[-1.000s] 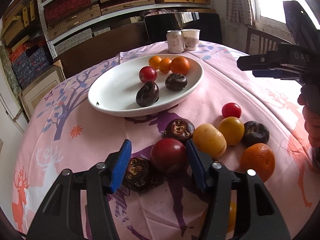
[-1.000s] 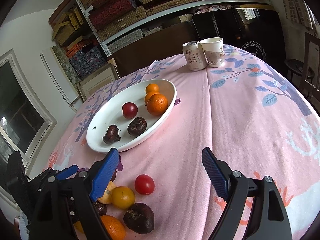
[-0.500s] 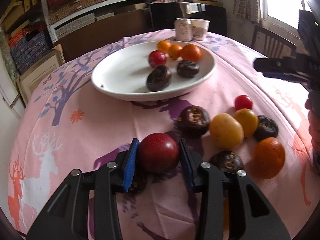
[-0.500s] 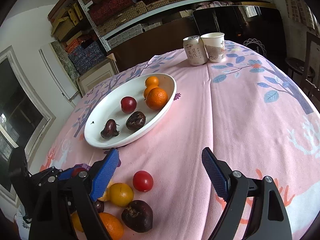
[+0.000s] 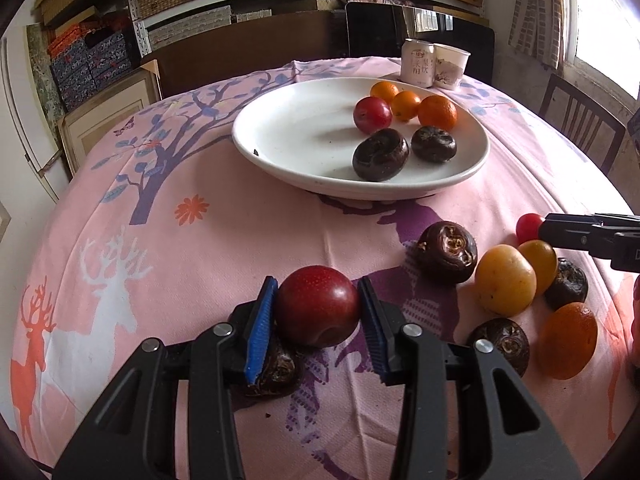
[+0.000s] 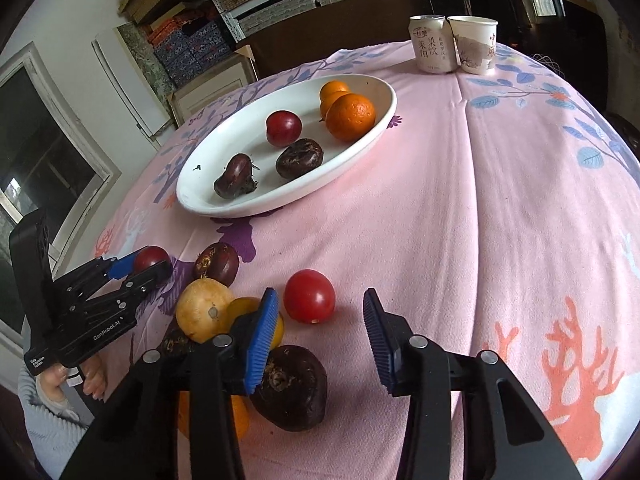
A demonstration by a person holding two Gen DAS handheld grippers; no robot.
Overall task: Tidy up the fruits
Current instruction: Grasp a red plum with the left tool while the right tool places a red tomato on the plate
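Shelves of woven boxes stand behind a round surface draped in pink cloth printed with deer and trees. Left claw: clenched on a dark red plum, its blue ribbed pads pressing the fruit's widest part from either side; the plum appears lifted just above a dark brown chestnut-like fruit lying under the left pad. Judged from its smooth, glossy skin, the plum is light, firm yet bruisable and somewhat slippery, so a hold across the equator with moderate pressure suits it best. Right claw: released, jaws wide apart, hovering over the loose group on the cloth, with a small red tomato-like fruit just ahead between the pads and a dark fruit beneath the left pad. Outward lie a yellow fruit, an orange and further dark fruits. Beyond them a white oval plate holds one red plum, three oranges and two dark fruits; it is the likely destination. At the far edge stand a pale drink can and a paper cup, touching, both bearing Chinese characters too small to read with confidence. The left tool's body, seen from the right wrist, reads "GenRobot.AI" and "Data Acquisition System".
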